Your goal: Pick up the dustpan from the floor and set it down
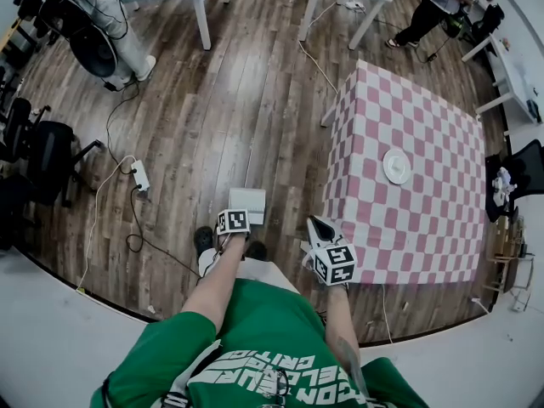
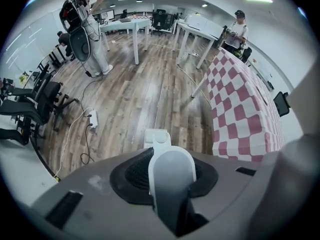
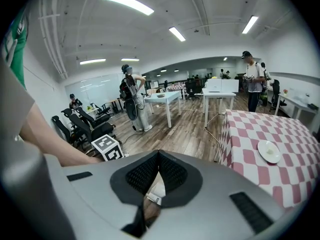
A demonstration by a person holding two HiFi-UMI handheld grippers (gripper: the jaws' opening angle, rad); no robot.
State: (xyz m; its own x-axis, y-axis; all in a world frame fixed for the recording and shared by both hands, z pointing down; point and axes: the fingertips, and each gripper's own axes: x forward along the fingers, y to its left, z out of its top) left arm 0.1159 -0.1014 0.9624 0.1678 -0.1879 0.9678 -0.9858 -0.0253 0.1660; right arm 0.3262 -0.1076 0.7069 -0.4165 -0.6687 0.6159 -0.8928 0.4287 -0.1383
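A white dustpan point(image 1: 247, 201) lies on the wooden floor just in front of the person's feet. The left gripper point(image 1: 235, 226) points steeply down over its near end. In the left gripper view the dustpan's white handle point(image 2: 169, 176) fills the gap between the jaws, and the left gripper point(image 2: 170, 189) is shut on it; the pan's flat part point(image 2: 156, 136) shows beyond the fingertips. The right gripper point(image 1: 322, 228) hangs to the right beside the table, its jaws closed tip to tip with nothing in them point(image 3: 159, 156).
A table with a pink-and-white chequered cloth point(image 1: 425, 219) stands at the right and bears a white plate point(image 1: 397, 167). A power strip point(image 1: 141, 177) and cables lie on the floor to the left, near black office chairs point(image 1: 42, 151). White tables and standing people are farther back.
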